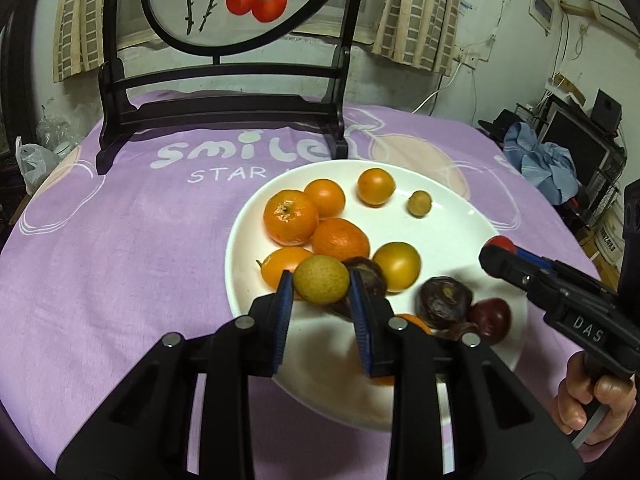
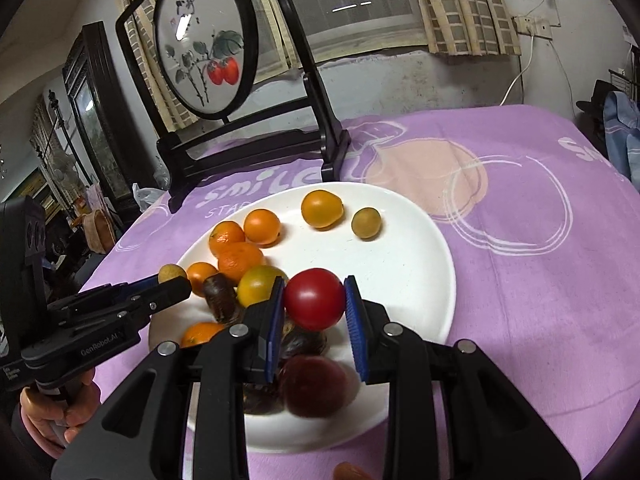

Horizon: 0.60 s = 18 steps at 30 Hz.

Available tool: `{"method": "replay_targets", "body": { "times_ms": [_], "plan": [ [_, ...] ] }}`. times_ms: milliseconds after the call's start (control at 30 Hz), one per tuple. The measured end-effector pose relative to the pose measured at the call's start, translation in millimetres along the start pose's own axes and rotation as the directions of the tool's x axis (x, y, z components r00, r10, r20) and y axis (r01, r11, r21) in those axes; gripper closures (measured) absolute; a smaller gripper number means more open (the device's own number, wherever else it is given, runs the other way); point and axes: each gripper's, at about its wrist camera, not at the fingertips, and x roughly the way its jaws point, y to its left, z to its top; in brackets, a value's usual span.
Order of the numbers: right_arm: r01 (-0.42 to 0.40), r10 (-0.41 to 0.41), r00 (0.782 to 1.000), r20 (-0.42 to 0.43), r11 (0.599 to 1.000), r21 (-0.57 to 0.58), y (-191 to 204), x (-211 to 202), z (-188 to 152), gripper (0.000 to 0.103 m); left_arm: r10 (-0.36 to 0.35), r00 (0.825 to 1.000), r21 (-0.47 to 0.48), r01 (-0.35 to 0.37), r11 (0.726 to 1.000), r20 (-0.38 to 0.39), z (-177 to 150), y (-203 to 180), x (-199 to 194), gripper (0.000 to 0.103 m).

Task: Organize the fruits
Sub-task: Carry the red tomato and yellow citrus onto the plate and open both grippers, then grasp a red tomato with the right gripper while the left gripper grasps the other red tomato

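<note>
A: Two grippers, each pinching one fruit above the white plate. The left gripper, at the lower middle of its own view, has its blue pads pressed on a yellow-green round fruit. The right gripper squeezes a red tomato between its pads, lower middle of its view.

B: And the hands?

A: A hand wraps the right gripper's handle at the lower right of the left view; another hand shows at the lower left of the right view.

B: Any writing?

A: "DAS" on the right gripper's body, "GenRobot.AI" on the left one, and "smile" and "STAR" on the purple cloth.

B: What else is around?

A: On the plate lie orange fruits, a small green one, dark wrinkled fruits and a dark red one. A black framed screen painted with red fruit stands on the cloth just behind the plate, upper middle. Blue cloth is bundled at the right edge.
</note>
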Motion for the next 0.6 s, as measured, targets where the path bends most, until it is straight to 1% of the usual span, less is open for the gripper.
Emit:
{"method": "replay_targets", "body": {
  "times_ms": [67, 100, 133, 167, 200, 267, 333, 400, 500, 600],
  "plan": [
    [-0.008, 0.008, 1.000, -0.009, 1.000, 0.011, -3, 1, 1, 0.064, 0.008, 1.000, 0.001, -0.008, 1.000, -0.010, -1, 1, 3, 0.073],
    [-0.008, 0.008, 1.000, -0.012, 1.000, 0.022, -4, 0, 2, 0.064, 0.011, 1.000, 0.000, -0.011, 1.000, -0.006, -1, 1, 1, 0.058],
    [-0.014, 0.015, 1.000, -0.016, 0.999, 0.033, -5, -2, 2, 0.064, 0.023, 1.000, -0.002, -0.023, 1.000, 0.007, 0, 1, -3, 0.037],
    [-0.028, 0.029, 0.999, -0.019, 0.999, 0.044, -6, -5, 3, 0.064, 0.036, 0.999, -0.004, -0.036, 0.999, 0.024, 0, 1, -7, 0.032],
    [-0.033, 0.034, 0.999, -0.018, 0.998, 0.046, -4, -9, 3, 0.064, 0.048, 0.998, -0.005, -0.047, 0.999, 0.045, 1, 0, -14, 0.030],
    [-0.042, 0.042, 0.999, -0.005, 0.998, 0.042, 0, -21, 3, 0.064, 0.036, 0.997, -0.003, -0.036, 0.999, 0.067, 4, -2, -29, 0.027],
    [-0.052, 0.053, 0.999, -0.001, 0.998, 0.030, 7, -32, 1, 0.063, 0.032, 0.995, -0.017, -0.030, 0.999, 0.092, 6, -3, -44, 0.019],
    [-0.065, 0.065, 0.998, 0.002, 0.998, 0.018, 13, -43, -4, 0.056, 0.031, 0.993, -0.023, -0.029, 0.999, 0.111, 4, -4, -58, 0.016],
    [-0.082, 0.081, 0.997, -0.018, 0.997, -0.014, 24, -57, -16, 0.053, 0.044, 0.991, -0.019, -0.042, 0.999, 0.129, -4, -7, -77, 0.011],
    [-0.094, 0.089, 0.993, -0.073, 0.993, -0.073, 39, -72, -39, 0.053, 0.060, 0.990, -0.027, -0.056, 0.998, 0.131, -16, -5, -91, 0.007]
  ]
}}
